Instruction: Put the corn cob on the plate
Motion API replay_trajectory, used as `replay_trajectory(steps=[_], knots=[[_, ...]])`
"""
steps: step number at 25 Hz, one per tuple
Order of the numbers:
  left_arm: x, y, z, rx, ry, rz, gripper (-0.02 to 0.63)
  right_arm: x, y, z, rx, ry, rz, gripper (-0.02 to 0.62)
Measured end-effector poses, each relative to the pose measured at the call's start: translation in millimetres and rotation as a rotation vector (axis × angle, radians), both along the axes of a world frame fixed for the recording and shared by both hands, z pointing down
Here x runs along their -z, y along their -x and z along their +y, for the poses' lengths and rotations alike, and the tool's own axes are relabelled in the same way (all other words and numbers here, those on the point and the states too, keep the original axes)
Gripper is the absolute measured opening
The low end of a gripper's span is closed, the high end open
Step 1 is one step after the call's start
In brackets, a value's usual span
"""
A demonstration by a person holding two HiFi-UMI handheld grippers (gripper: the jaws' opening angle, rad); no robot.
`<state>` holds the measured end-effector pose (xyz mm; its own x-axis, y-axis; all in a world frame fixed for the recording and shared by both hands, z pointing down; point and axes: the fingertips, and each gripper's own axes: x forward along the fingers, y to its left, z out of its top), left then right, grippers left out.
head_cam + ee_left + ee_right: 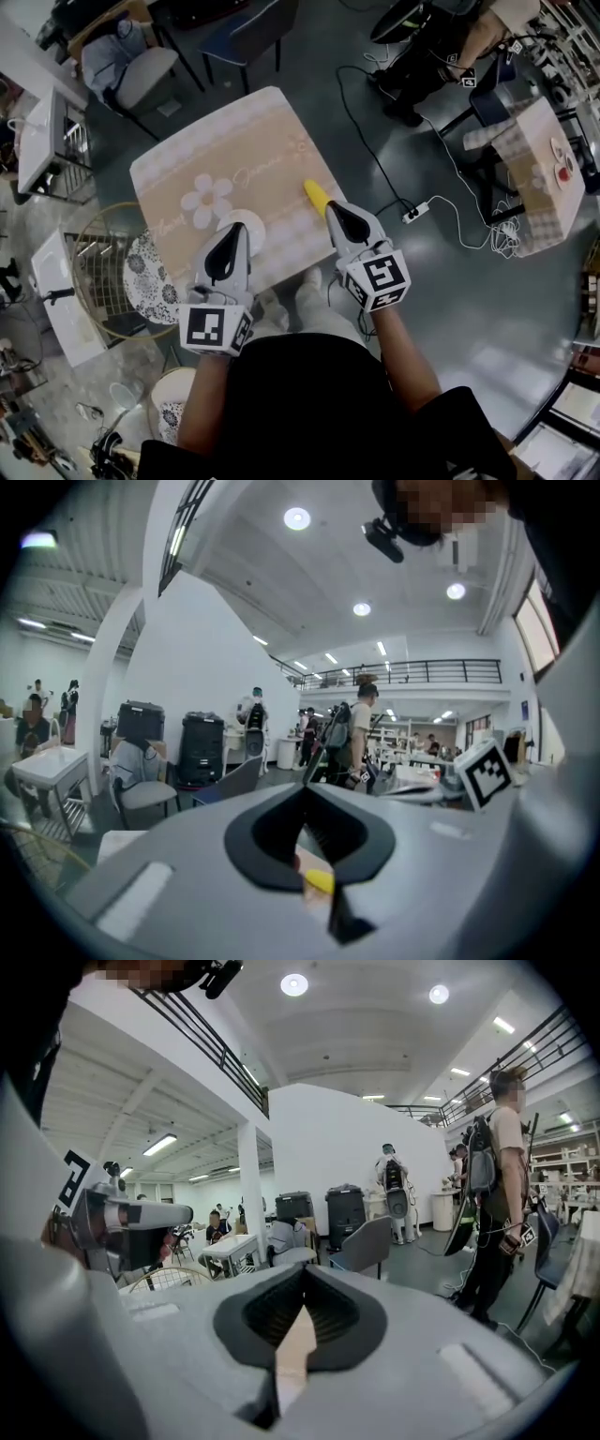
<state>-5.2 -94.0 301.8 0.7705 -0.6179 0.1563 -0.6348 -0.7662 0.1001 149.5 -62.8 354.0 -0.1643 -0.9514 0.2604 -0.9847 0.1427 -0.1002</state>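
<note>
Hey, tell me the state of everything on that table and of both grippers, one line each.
Corn cob: lying on the tablecloth, not held, not on the plate.
Plate: on the tablecloth, nothing showing on it, partly hidden by the left gripper.
Left gripper: jaws shut, empty, above the plate.
Right gripper: jaws shut, empty, tip by the corn cob's near end.

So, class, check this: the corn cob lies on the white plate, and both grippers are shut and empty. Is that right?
Not quite. The head view shows the corn cob lying on the tablecloth, to the right of the white plate and apart from it. The rest holds: the left gripper and the right gripper are both shut and empty.
</note>
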Motion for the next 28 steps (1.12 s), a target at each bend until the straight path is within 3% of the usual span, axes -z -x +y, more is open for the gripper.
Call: replay_trajectory(steps=[10,24,28], knots=[[-33.6,-12.9,2.7,0.036,0.079,-0.054,0.007,-60.7,-27.4,-23.2,0.04,0.102,0.003,0.0],[-81.2,2.4,-3.4,0.11,0.18,-0.116,0.008,-152.0,-38.2,-47.8,0.079,0.246,0.012,0.002],[-91.5,1.0,2.5,0.111,0.204,-0.132,0.008,-181.5,-40.4,-51.1,0.089,0.302,0.013,0.048]])
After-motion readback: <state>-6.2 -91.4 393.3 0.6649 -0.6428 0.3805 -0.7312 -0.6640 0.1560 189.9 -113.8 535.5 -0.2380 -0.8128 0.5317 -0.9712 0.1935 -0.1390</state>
